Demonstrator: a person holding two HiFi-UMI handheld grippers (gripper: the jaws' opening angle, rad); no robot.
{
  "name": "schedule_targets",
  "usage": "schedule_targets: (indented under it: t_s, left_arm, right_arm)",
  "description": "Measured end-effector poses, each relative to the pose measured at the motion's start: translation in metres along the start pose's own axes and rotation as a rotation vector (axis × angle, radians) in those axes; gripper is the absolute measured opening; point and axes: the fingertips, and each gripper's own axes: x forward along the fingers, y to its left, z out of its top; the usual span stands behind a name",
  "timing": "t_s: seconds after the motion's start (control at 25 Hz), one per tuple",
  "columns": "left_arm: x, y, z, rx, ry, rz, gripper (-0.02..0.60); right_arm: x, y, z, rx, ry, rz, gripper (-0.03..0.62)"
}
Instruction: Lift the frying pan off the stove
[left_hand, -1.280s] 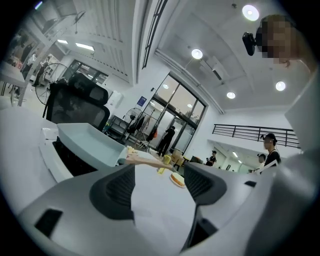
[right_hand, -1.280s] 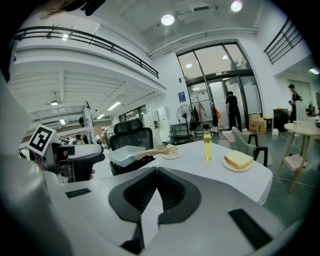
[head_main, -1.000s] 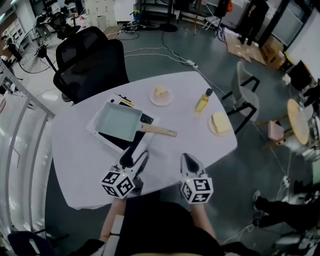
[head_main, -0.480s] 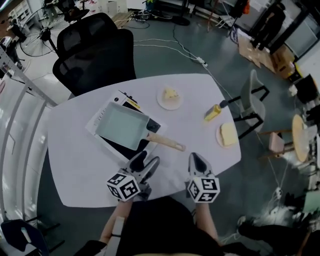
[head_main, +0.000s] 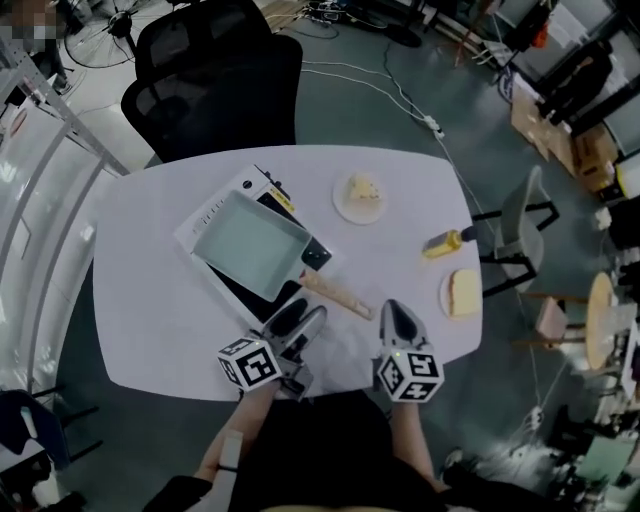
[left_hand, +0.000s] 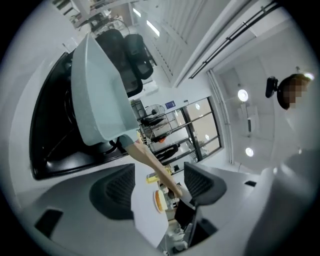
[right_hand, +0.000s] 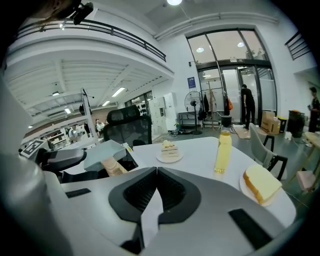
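Over the last second my left gripper (head_main: 297, 327) has swung off the near corner of the stove (head_main: 232, 287) and now points at the wooden handle (head_main: 337, 296), which sticks out past the stove's near-right side. Its jaws stand wide apart with nothing clamped. In the left gripper view the handle runs down the gap between them, but from the head view the tips look just short of it, so I judge it lined up, not yet grasped.

The frying pan (head_main: 250, 243) has not shifted and sits flat on the stove. The lift itself has therefore not begun; only the approach has improved.

My right gripper (head_main: 398, 318) stays to the right of the stove, near the table (head_main: 150, 330) edge. Its jaws are pressed together and hold nothing.

What remains, as I read it, is to push the left gripper forward until the handle lies well between the pads, close on it, then raise the pan clear of the stove.
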Motion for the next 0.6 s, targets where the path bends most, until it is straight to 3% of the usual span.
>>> schedule_targets:
  t_s: [0.12, 0.6]
  left_arm:
    - [0.012, 0.005, 0.003, -0.082, -0.062, 0.010, 0.290]
    - [0.036, 0.022, 0.015, -0.158, -0.257, 0.152, 0.290]
  right_arm:
    - [0.015, -0.006, 0.005, -0.021, 0.017, 0.056, 0.006]
    - [0.055, -0.023, 0.014, -0.091, 0.079, 0.262, 0.006]
